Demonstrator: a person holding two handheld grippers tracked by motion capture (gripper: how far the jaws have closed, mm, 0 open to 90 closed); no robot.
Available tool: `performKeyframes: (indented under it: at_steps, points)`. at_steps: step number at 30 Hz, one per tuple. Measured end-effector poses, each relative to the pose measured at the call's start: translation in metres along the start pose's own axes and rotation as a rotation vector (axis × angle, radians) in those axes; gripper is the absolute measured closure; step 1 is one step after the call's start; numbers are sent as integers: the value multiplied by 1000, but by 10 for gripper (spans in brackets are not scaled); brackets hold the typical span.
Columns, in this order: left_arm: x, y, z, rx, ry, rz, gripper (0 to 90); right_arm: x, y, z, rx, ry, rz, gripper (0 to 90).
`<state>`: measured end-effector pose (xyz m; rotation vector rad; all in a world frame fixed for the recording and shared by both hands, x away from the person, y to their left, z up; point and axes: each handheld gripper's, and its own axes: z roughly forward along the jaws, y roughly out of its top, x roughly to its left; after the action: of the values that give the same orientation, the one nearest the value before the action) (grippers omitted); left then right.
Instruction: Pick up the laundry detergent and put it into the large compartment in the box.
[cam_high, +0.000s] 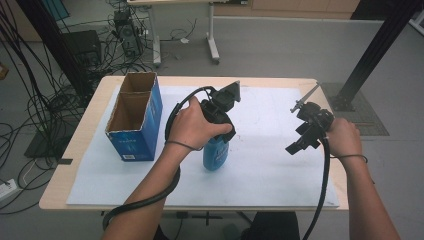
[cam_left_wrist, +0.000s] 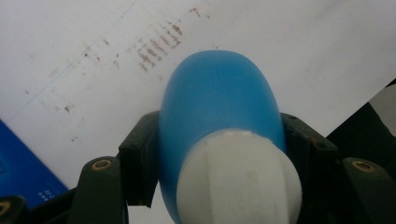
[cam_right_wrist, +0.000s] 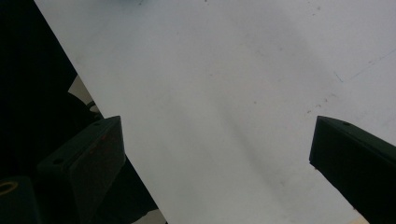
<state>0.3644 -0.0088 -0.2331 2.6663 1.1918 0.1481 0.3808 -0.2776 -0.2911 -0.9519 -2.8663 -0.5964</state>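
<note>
A blue bottle (cam_high: 216, 154) with a white cap (cam_left_wrist: 238, 179) hangs upright over the white sheet (cam_high: 270, 165) near the table's middle. My left gripper (cam_high: 220, 131) points down and is shut on the bottle (cam_left_wrist: 217, 98) just below its cap, one jaw pressed against each side. My right gripper (cam_high: 300, 142) is held in the air over the right side of the sheet. Its jaws (cam_right_wrist: 219, 154) stand wide apart with nothing between them, only the white sheet (cam_right_wrist: 224, 84) beneath.
An open-topped blue cardboard box (cam_high: 136, 117) with two compartments stands at the left of the table. Its blue corner (cam_left_wrist: 23, 172) lies close to the bottle's left. The wooden table edge (cam_high: 75, 145) borders the sheet. A black frame post (cam_high: 370, 55) rises at the back right.
</note>
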Motion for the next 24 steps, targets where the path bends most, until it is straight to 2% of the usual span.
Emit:
performKeyframes:
  at_steps: [23,24]
  points:
    - [-6,21,-81,-51,9,16,376,7,7,-6,15,-8,-10,32]
    - [-7,23,-89,-50,11,23,377,7,6,-7,11,-9,-9,32]
